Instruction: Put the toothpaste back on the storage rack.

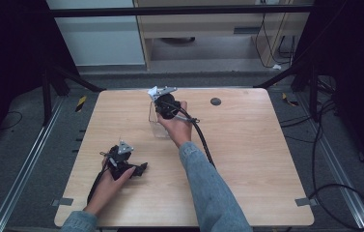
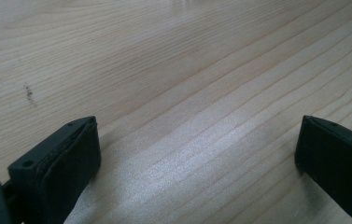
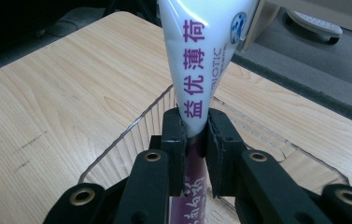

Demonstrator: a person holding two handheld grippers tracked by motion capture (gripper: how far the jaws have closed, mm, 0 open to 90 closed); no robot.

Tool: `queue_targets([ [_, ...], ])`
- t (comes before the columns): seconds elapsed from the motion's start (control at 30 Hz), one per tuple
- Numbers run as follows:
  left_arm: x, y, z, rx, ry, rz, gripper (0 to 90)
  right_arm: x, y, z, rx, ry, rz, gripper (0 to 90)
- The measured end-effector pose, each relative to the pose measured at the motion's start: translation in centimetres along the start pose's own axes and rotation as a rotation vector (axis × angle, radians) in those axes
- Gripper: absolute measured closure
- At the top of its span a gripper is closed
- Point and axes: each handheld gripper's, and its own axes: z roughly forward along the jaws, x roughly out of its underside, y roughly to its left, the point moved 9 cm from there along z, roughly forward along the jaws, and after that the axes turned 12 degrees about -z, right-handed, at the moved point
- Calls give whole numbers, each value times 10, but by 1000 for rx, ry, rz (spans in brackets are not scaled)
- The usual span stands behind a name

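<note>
My right gripper (image 3: 196, 126) is shut on a white tube (image 3: 197, 60) printed with purple characters; it pinches the tube low down and the rest rises beyond the jaws. Below the tube stands a clear plastic tray (image 3: 131, 135) on the wooden table. In the high view the right gripper (image 1: 161, 96) is at the table's far middle, the white tube (image 1: 153, 91) pokes out past it, and the clear tray (image 1: 154, 123) sits just under the hand. My left gripper (image 1: 140, 170) rests near the front left, and the left gripper (image 2: 197, 140) stands open with bare wood between its jaws.
The light wooden table (image 1: 247, 145) carries a small black round disc (image 1: 215, 101) at its far right of middle. A black cable (image 1: 203, 140) trails from the right gripper across the table. Metal rails and dark frame legs flank the table.
</note>
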Motion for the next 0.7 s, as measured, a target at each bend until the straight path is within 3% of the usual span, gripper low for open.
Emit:
queue_targets([
  [0.7,0,0,0,0,0,-1,0,-3,0,7,0,2,6,780],
])
